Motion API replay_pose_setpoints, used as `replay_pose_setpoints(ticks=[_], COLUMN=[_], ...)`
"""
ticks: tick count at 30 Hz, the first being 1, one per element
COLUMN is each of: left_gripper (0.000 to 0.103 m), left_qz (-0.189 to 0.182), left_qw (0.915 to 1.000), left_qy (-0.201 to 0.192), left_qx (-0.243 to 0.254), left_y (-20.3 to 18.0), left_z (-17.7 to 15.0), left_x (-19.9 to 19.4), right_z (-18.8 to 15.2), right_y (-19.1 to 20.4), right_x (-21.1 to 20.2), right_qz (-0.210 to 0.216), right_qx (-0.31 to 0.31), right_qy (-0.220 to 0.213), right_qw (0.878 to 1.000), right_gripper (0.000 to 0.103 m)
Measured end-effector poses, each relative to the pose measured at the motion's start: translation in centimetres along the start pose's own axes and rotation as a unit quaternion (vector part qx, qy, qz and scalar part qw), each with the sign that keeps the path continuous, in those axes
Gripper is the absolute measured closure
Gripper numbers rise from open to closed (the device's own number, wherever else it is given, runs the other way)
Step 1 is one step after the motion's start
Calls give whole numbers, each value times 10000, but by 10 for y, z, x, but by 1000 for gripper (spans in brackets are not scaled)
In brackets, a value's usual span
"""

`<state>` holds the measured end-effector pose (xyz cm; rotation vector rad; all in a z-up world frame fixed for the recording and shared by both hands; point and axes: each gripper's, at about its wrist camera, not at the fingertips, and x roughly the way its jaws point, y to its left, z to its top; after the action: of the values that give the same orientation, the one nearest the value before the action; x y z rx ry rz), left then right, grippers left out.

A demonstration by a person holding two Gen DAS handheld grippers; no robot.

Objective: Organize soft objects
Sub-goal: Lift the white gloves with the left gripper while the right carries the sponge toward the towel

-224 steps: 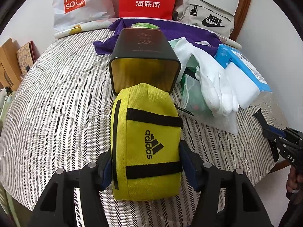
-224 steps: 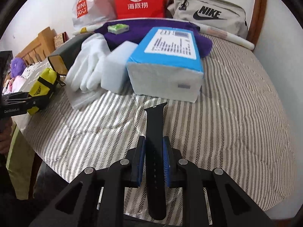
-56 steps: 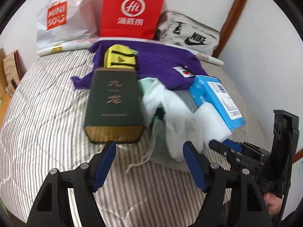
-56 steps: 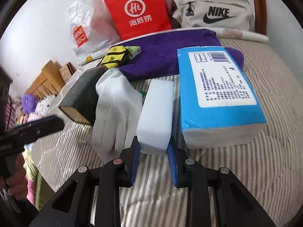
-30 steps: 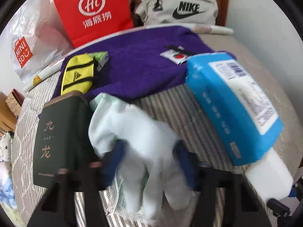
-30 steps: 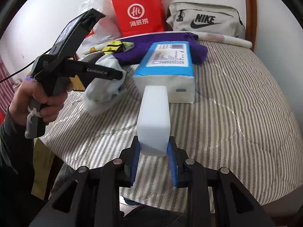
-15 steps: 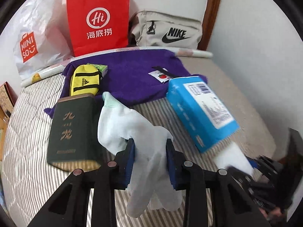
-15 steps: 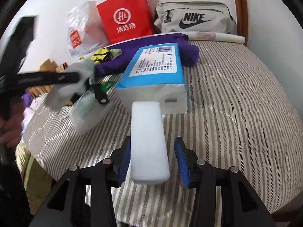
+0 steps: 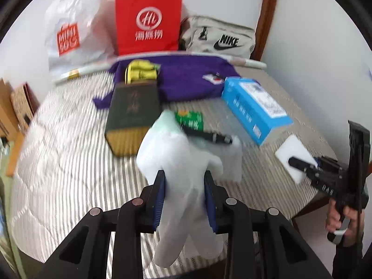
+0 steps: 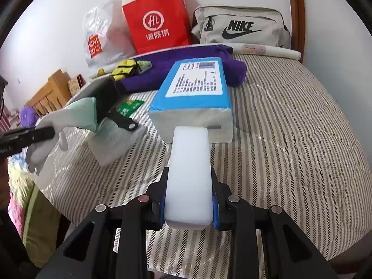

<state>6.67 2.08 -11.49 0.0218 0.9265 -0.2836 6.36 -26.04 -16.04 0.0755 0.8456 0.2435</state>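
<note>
A pair of white gloves hangs above the striped bed, and my left gripper is shut on it. From the right wrist view the same gloves dangle at the left, off the left gripper. A white foam block lies between the fingers of my right gripper. Its jaws are closing and the blue pads touch the block's sides. The block's far end meets a blue tissue pack. A purple towel at the back carries a yellow pouch.
A dark green box lies mid-bed. Beside it a clear bag holds a green packet and a black strap. A red paper bag, a white plastic bag and a grey Nike bag line the wall.
My left gripper has drawn back and up with the gloves, uncovering the clear bag. The right jaws stood apart from the foam block half a second ago and now touch it again.
</note>
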Motion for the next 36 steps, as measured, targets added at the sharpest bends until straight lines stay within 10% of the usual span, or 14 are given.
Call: replay_pose_setpoints(ticks=[17, 19, 21, 36], left_gripper=[41, 41, 71, 73], left_qz=[371, 404, 267, 32], left_qw=[9993, 9991, 9995, 9965], left_qy=[-18, -83, -167, -601], left_qx=[-76, -20, -21, -577], left_y=[21, 20, 21, 53], left_z=[-4, -3, -4, -18], left_x=[53, 58, 57, -8], right_z=[-1, -2, -3, 12], right_y=[1, 1, 2, 15], right_x=[20, 21, 20, -17], right_qz=[-99, -127, -136, 91], right_qx=[-31, -65, -84, -302], right_qy=[269, 261, 236, 3], right_qw=[9996, 9996, 9996, 9995], right_gripper=[73, 74, 74, 74])
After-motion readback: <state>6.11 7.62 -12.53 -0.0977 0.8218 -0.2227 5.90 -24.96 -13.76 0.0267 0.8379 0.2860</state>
